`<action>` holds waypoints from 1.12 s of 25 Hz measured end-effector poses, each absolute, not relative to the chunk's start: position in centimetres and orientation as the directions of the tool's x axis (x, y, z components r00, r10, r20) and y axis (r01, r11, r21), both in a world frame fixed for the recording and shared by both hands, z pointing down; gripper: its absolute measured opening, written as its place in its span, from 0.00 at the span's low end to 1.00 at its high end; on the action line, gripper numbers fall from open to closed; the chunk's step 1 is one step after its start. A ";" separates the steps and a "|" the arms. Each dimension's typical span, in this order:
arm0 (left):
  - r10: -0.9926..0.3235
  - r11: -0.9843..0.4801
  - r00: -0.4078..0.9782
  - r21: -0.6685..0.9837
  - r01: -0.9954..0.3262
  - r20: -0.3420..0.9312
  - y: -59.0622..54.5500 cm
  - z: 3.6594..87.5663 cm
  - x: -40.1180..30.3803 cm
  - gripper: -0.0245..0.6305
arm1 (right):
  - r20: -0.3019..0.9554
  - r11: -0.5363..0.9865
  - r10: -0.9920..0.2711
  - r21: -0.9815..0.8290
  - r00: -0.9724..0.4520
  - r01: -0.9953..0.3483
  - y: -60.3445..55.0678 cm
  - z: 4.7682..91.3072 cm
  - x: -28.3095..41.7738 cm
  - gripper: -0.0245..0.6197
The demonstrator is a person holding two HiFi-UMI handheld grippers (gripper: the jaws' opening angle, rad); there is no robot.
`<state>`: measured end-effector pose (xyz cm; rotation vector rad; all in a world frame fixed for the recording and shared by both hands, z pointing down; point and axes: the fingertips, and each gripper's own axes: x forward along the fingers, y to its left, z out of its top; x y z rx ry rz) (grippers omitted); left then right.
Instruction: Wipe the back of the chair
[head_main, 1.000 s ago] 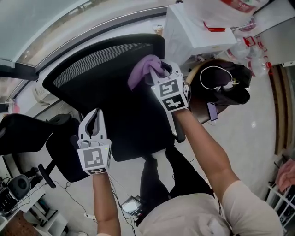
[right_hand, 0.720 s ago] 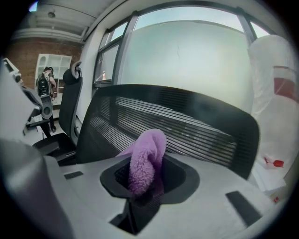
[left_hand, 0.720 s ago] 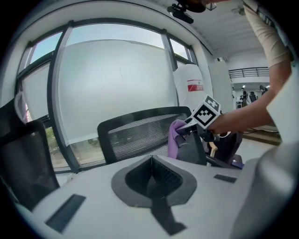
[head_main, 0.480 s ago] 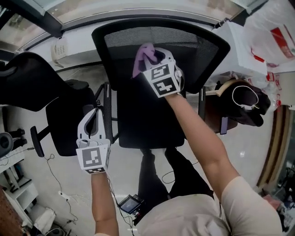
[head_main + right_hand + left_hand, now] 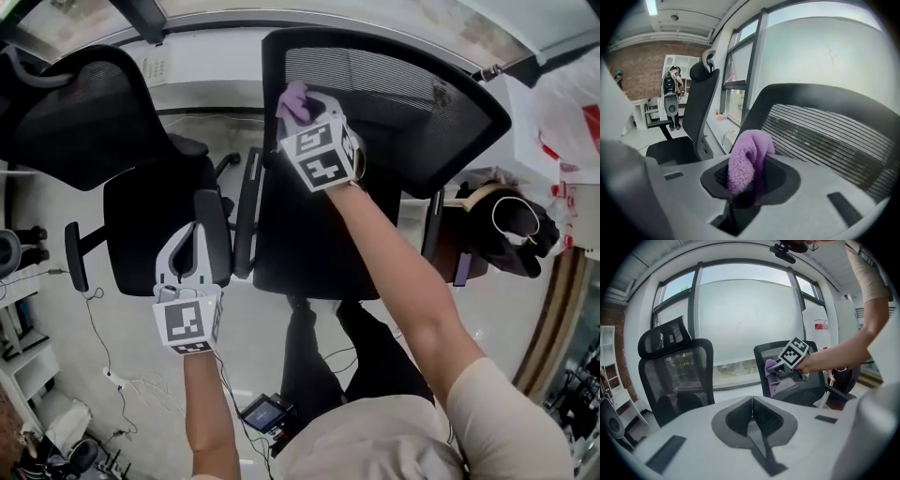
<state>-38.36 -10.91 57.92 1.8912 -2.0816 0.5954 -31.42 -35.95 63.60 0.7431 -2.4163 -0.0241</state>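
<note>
A black office chair with a mesh back [image 5: 394, 84] stands in front of me. My right gripper [image 5: 298, 105] is shut on a purple fluffy cloth [image 5: 292, 100] and holds it at the left part of that mesh back [image 5: 825, 131], near the top edge. The cloth [image 5: 747, 159] bulges out between the right jaws. From the left gripper view the cloth [image 5: 770, 373] hangs against the chair back [image 5: 787, 380]. My left gripper [image 5: 190, 246] is shut with nothing in it, held low over the neighbouring chair's seat.
A second black chair with a headrest [image 5: 84, 103] stands to the left, its seat [image 5: 155, 230] under my left gripper. A window wall [image 5: 745, 319] runs behind both chairs. A stool with a black bag [image 5: 511, 230] sits at the right. Cables and a white shelf [image 5: 28, 337] lie on the floor at the left.
The view has swung so that the chair back now lies further right. My right gripper with the cloth has slid toward the left part of the back's top. The left gripper has barely moved.
</note>
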 end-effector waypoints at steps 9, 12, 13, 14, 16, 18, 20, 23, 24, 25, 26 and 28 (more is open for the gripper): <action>-0.886 -0.027 -0.035 -0.127 -0.992 0.462 -15.7 58.0 -34.8 0.05 | 0.553 0.806 -0.569 0.230 -0.609 -0.545 -37.8 64.5 -26.3 0.19; -0.885 -0.060 -0.007 -0.129 -0.990 0.466 -17.7 58.2 -33.0 0.05 | 0.575 0.781 -0.592 0.235 -0.565 -0.579 -39.3 65.7 -21.7 0.18; -0.886 -0.073 0.005 -0.128 -0.989 0.465 -18.5 58.2 -32.3 0.05 | 0.578 0.773 -0.599 0.238 -0.554 -0.588 -39.7 65.9 -20.2 0.18; -0.886 -0.087 0.018 -0.128 -0.988 0.463 -19.3 58.2 -31.5 0.05 | 0.579 0.763 -0.609 0.242 -0.542 -0.599 -40.0 66.0 -18.6 0.18; -0.888 -0.119 0.047 -0.129 -0.984 0.456 -20.9 58.1 -29.7 0.05 | 0.579 0.732 -0.636 0.242 -0.511 -0.637 -40.6 66.3 -15.0 0.18; -0.887 -0.154 0.079 -0.130 -0.979 0.455 -22.3 58.1 -27.7 0.05 | 0.579 0.693 -0.663 0.235 -0.475 -0.681 -41.3 66.3 -11.1 0.18; -0.884 -0.184 0.105 -0.132 -0.974 0.456 -23.5 58.0 -25.9 0.05 | 0.580 0.657 -0.685 0.230 -0.441 -0.718 -41.8 66.3 -7.4 0.18; -0.885 -0.213 0.132 -0.137 -0.967 0.447 -25.3 57.3 -23.5 0.05 | 0.577 0.610 -0.712 0.226 -0.400 -0.759 -42.4 66.2 -3.0 0.18; -0.884 -0.223 0.139 -0.139 -0.965 0.447 -25.6 57.2 -22.8 0.05 | 0.578 0.597 -0.718 0.227 -0.387 -0.770 -42.4 66.1 -1.8 0.18; -0.883 -0.232 0.146 -0.145 -0.962 0.446 -25.8 57.2 -22.2 0.05 | 0.580 0.584 -0.724 0.228 -0.373 -0.779 -42.5 66.0 -0.6 0.18; -0.882 -0.241 0.152 -0.151 -0.959 0.445 -26.0 57.2 -21.7 0.05 | 0.582 0.573 -0.729 0.229 -0.361 -0.787 -42.6 65.9 0.4 0.18; -0.876 -0.248 0.153 -0.154 -0.957 0.458 -26.3 56.9 -20.8 0.05 | 0.588 0.558 -0.732 0.224 -0.345 -0.799 -42.6 65.8 1.9 0.18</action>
